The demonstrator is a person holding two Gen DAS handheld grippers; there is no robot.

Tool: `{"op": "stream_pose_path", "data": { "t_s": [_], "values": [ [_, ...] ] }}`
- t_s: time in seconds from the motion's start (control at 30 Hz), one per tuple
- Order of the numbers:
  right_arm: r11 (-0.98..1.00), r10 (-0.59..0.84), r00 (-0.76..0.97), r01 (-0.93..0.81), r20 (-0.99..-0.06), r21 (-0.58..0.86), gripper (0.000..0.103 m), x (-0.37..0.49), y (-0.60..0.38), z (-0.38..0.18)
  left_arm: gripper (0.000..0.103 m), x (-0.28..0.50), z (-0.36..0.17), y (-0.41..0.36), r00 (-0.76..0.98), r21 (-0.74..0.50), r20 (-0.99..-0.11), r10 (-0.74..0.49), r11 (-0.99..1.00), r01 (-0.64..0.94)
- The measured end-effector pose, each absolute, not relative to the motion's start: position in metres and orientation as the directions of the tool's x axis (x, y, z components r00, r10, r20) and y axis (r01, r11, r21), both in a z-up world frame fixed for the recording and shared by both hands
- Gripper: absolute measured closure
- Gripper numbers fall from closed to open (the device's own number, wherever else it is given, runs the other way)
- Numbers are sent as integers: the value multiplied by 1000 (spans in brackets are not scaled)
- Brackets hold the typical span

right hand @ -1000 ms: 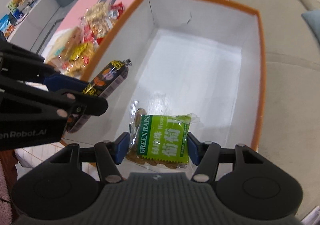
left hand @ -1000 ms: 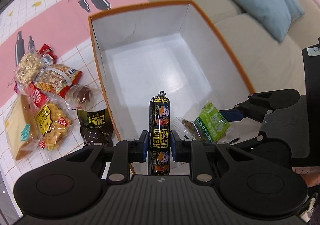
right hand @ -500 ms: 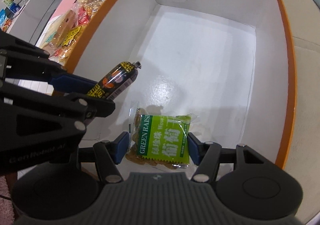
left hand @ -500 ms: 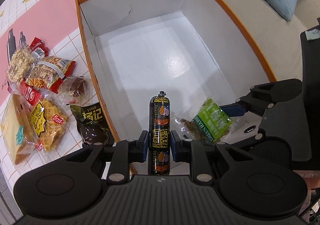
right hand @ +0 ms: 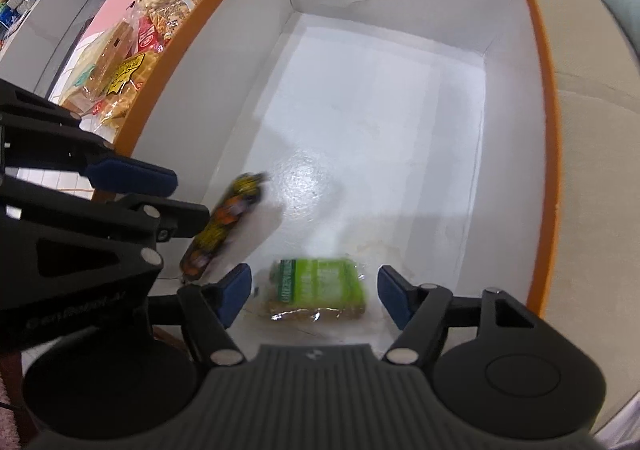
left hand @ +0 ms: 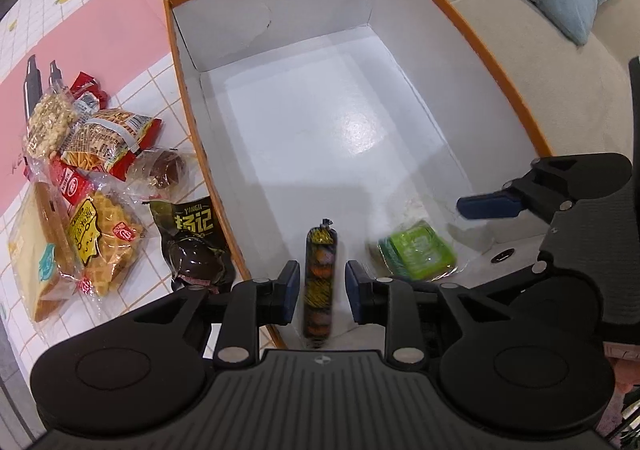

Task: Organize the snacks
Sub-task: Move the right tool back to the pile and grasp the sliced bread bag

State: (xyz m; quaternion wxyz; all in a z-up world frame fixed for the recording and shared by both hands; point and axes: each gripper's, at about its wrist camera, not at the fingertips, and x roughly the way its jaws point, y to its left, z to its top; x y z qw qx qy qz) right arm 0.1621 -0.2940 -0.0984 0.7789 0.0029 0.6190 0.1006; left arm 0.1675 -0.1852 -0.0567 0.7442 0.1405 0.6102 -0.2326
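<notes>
Sausage snack [left hand: 319, 282] loose between opening left hand-held gripper [left hand: 319, 292], green packet [right hand: 318, 282] between opening right hand-held gripper [right hand: 314, 296]

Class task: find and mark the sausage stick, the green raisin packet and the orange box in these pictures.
sausage stick [left hand: 319, 279], left wrist view, mid-wrapper
green raisin packet [right hand: 320, 282], right wrist view, green label
orange box [right hand: 550, 138], right wrist view, right rim

The right gripper [right hand: 314, 296] points down into the white box with orange rim [right hand: 538, 62], and its jaws are opening. Between its 2 blue fingers [right hand: 236, 292] lies a green raisin packet [right hand: 320, 282], blurred, with a gap on each side. At 9 o'clock the left gripper [right hand: 132, 178] reaches in. Just beside it, a dark sausage stick [right hand: 228, 222] is tilted, also blurred. At 11 o'clock, snack bags [right hand: 132, 46] lie on the tabletop [right hand: 116, 2].
</notes>
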Motion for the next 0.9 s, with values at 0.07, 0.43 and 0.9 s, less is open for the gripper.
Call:
{"op": "stream_pose_path", "data": {
  "t_s": [0.07, 0.43, 0.9],
  "values": [
    [982, 138, 234, -160, -962, 102, 25, 159, -292, -94, 69, 165, -51, -182, 158, -86, -969, -191, 857, 509],
    [988, 1, 505, -132, -863, -76, 24, 123, -270, -35, 67, 129, 10, -136, 377, -66, -887, -267, 881, 468],
    [992, 126, 765, -87, -632, 92, 24, 68, -191, -10, 61, 86, 11, -22, 579, 33, -800, -158, 952, 305]
  ]
}}
